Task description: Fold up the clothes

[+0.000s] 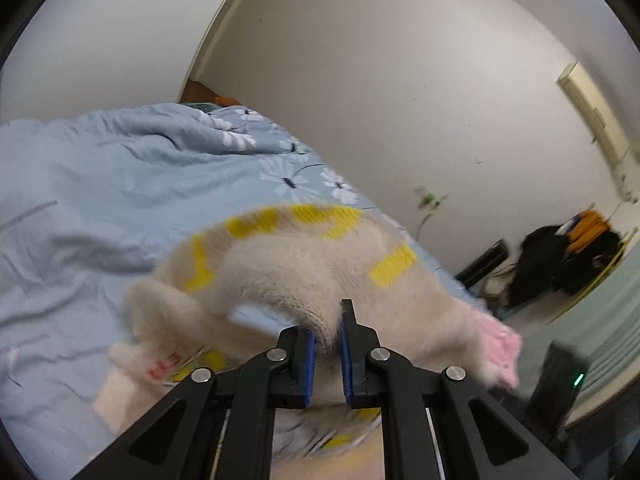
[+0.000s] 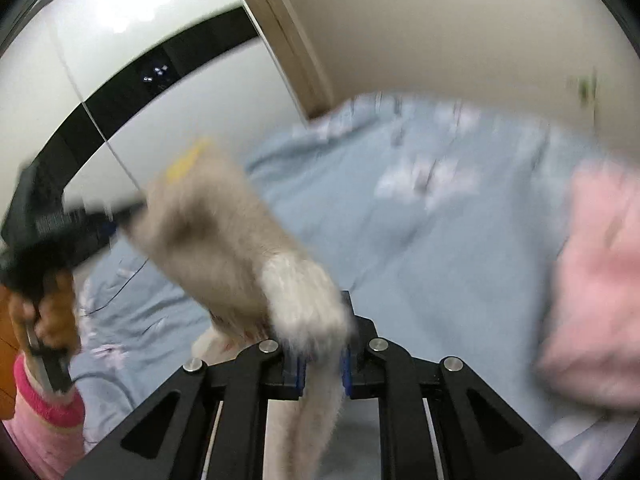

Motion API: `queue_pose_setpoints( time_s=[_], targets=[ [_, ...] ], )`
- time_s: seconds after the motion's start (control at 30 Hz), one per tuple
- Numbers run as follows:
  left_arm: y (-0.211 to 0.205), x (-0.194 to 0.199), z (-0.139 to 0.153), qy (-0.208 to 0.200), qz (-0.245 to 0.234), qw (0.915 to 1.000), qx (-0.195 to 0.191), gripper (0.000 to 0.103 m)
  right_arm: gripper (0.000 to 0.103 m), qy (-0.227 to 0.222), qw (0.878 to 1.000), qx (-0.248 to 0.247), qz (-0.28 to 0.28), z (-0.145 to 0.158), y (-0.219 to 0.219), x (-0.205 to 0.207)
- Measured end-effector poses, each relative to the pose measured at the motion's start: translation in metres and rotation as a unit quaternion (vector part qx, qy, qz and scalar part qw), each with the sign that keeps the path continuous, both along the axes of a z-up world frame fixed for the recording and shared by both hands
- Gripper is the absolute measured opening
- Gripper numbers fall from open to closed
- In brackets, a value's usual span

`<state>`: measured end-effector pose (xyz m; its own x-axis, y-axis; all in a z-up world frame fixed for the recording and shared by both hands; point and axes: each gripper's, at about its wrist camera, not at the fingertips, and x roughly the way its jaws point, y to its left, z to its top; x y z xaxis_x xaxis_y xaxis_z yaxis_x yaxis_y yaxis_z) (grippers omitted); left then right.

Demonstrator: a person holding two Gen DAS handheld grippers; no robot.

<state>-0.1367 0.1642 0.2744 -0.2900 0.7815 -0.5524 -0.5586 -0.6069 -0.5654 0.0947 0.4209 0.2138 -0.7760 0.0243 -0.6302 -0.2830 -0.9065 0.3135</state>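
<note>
A fuzzy cream sweater point(image 1: 288, 272) with yellow letters and a pink cuff point(image 1: 502, 350) hangs over the blue bed. My left gripper point(image 1: 326, 328) is shut on a fold of it, held above the bedding. In the right wrist view, my right gripper point(image 2: 322, 344) is shut on another part of the cream sweater point(image 2: 224, 240), which stretches up and left toward the left gripper point(image 2: 100, 220) held in a hand. The view is motion-blurred.
A light blue floral duvet point(image 1: 120, 184) covers the bed. A pink garment point(image 2: 592, 280) lies on the bed point(image 2: 400, 240) at right. A white wardrobe point(image 2: 140, 80) stands at left. Dark bags and clutter point(image 1: 560, 256) sit on the floor by the wall.
</note>
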Motion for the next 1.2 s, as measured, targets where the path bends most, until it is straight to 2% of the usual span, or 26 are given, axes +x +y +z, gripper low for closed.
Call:
queue_pose_setpoints(
  time_s=[0.1,0.17,0.27,0.33,0.4,0.47,0.53,0.57,0.63,0.67,0.73,0.8,0.9,0.93,1.0,1.2],
  targets=[
    [-0.002,0.004,-0.008,-0.012,0.005,0.9996,0.025,0.011,0.014,-0.001,0.998,0.057,-0.001,0.029,-0.01,-0.017],
    [0.0,0.0,-0.024,-0.027,0.015,0.9994,0.017,0.011,0.014,-0.035,0.997,0.066,0.012,0.015,-0.008,-0.036],
    [0.001,-0.017,-0.063,-0.091,0.018,0.9956,0.009,0.011,0.014,-0.079,0.995,0.054,0.018,-0.023,0.012,-0.058],
    [0.003,-0.027,-0.087,-0.127,0.024,0.9917,0.0,0.011,0.016,-0.092,0.996,0.014,0.017,-0.057,0.025,-0.06],
    [0.008,-0.034,-0.108,-0.147,0.032,0.9885,-0.016,0.011,0.017,-0.107,0.994,-0.036,0.014,-0.093,0.038,-0.067],
    [0.016,-0.038,-0.123,-0.167,0.031,0.9853,-0.018,0.011,0.019,-0.127,0.991,-0.041,0.009,-0.111,0.046,-0.065],
    [0.022,-0.04,-0.13,-0.168,0.03,0.985,-0.025,0.011,0.021,-0.134,0.99,-0.034,-0.003,-0.123,0.051,-0.063],
    [0.026,-0.04,-0.132,-0.162,0.031,0.9858,-0.031,0.011,0.025,-0.136,0.99,-0.034,-0.005,-0.124,0.052,-0.058],
    [0.031,-0.046,-0.132,-0.159,0.03,0.9862,-0.033,0.011,0.052,-0.131,0.991,-0.032,-0.013,-0.121,0.054,-0.045],
    [0.034,-0.05,-0.133,-0.164,0.028,0.9856,-0.031,0.011,0.056,-0.122,0.992,-0.027,-0.024,-0.118,0.054,-0.031],
    [0.035,-0.052,-0.136,-0.172,0.028,0.9843,-0.028,0.011,0.058,-0.108,0.993,-0.028,-0.038,-0.111,0.048,-0.002],
    [0.035,-0.056,-0.139,-0.179,0.03,0.9831,-0.025,0.011,0.058,-0.109,0.991,-0.064,-0.047,-0.114,0.042,0.03],
    [0.034,-0.062,-0.144,-0.189,0.037,0.9812,-0.019,0.011,0.058,-0.117,0.979,-0.164,-0.033,-0.146,0.028,0.057],
    [0.032,-0.064,-0.146,-0.192,0.038,0.9806,-0.019,0.011,0.058,-0.132,0.973,-0.185,-0.027,-0.159,0.021,0.057],
    [0.03,-0.066,-0.147,-0.195,0.041,0.9797,-0.02,0.011,0.058,-0.151,0.968,-0.2,-0.017,-0.174,0.009,0.054],
    [0.019,-0.069,-0.144,-0.195,0.05,0.9794,-0.02,0.011,0.057,-0.13,0.96,-0.247,-0.04,-0.197,0.005,0.04]
  ],
)
